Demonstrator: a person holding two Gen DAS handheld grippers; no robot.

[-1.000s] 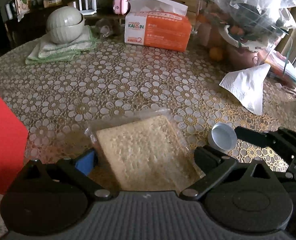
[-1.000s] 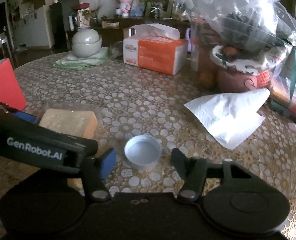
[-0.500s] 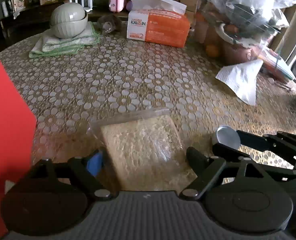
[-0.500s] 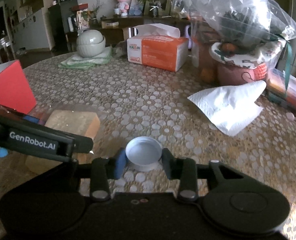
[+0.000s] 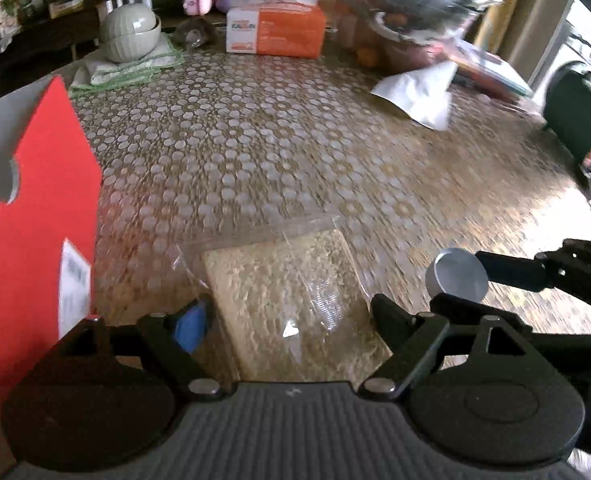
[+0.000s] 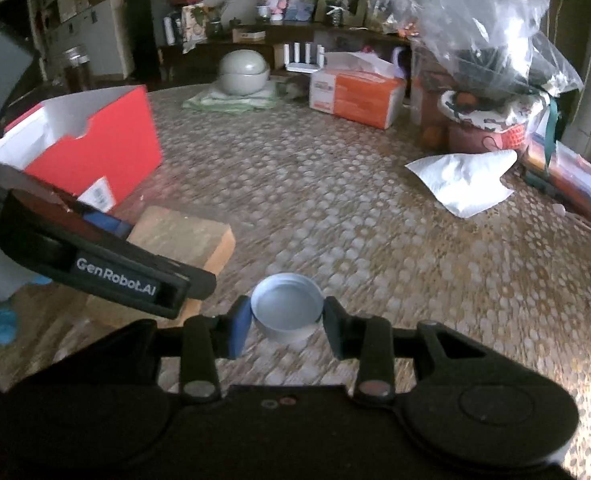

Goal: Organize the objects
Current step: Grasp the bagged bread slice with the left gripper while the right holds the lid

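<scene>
Here, bagged bread [image 5: 295,304] gripped between left gripper [image 5: 291,320] fingers [image 5: 191,322], above table [image 5: 279,152]

A clear, glossy plastic bag [image 5: 295,304] wraps a rough, porous bread slice [image 5: 283,280]. The round lid [image 6: 287,308] looks like smooth, dull metal. The red box [image 6: 95,148] is matt cardboard, white inside. A crumpled paper tissue [image 6: 463,180] lies on the lace-patterned tablecloth [image 6: 335,208].

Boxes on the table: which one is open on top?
The red box at the left, its white inside showing. The orange tissue box farther back only has tissue poking out.
</scene>
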